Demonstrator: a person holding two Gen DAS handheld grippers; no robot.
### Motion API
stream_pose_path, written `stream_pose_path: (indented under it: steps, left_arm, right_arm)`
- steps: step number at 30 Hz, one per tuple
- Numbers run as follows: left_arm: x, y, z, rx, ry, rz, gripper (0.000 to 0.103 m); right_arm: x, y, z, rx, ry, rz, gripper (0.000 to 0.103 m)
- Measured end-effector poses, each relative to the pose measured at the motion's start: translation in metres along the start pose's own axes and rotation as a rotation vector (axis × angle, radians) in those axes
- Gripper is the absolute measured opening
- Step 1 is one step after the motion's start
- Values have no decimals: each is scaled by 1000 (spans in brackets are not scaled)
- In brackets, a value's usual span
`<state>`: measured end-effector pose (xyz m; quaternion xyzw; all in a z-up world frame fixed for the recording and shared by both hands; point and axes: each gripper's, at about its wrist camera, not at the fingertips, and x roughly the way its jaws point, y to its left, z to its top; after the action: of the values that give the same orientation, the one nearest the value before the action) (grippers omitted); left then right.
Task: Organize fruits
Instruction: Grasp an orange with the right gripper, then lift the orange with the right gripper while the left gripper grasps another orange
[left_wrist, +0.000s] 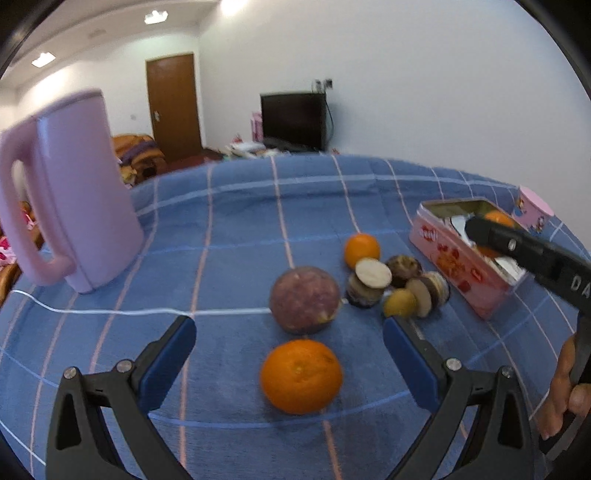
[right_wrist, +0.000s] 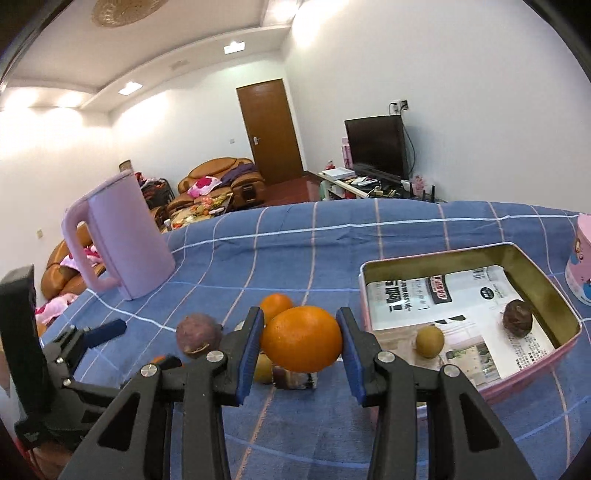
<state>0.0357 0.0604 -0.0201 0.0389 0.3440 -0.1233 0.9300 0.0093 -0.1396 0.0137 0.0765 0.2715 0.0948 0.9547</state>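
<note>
One orange (right_wrist: 302, 339) sits clamped between the right gripper (right_wrist: 301, 345) pads, seemingly lifted off the blue cloth (right_wrist: 332, 236).

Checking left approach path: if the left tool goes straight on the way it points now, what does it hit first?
Most likely the near orange on the blue cloth, lying between the open left tool's fingers. The purple fruit is just behind; depth is uncertain.

Fruits (left_wrist: 306, 299) left of tin (right_wrist: 554, 291), kettle (right_wrist: 129, 240) probably farther left

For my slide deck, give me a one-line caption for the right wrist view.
Right tool holds an orange above the blue checked cloth, beside the pink tin.
</note>
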Motion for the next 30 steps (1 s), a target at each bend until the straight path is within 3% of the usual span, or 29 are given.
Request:
stream_pose_path:
  steps: [6, 11, 17, 21, 25, 28, 30]
  left_arm:
    - [9, -9, -1, 36, 62, -15, 82]
    - [21, -7, -4, 31, 132, 0, 49]
    - [16, -3, -7, 9, 115, 27, 46]
    - [-1, 5, -6, -39, 21, 79, 45]
    - [-23, 13, -4, -95, -116, 206, 45]
    - [-35, 9, -4, -75, -206, 313, 45]
    - [-40, 4, -3, -58, -248, 333, 45]
  right_arm:
    - [0, 5, -2, -22, 2, 2, 43]
    - [3, 7, -3, -25, 7, 0, 43]
    - [7, 8, -6, -32, 13, -14, 43]
    - [4, 9, -6, -37, -6, -28, 43]
    - [-3, 9, -5, -38, -42, -40, 43]
    - [-9, 9, -4, -49, -77, -64, 43]
    - [-12, 9, -3, -56, -92, -72, 43]
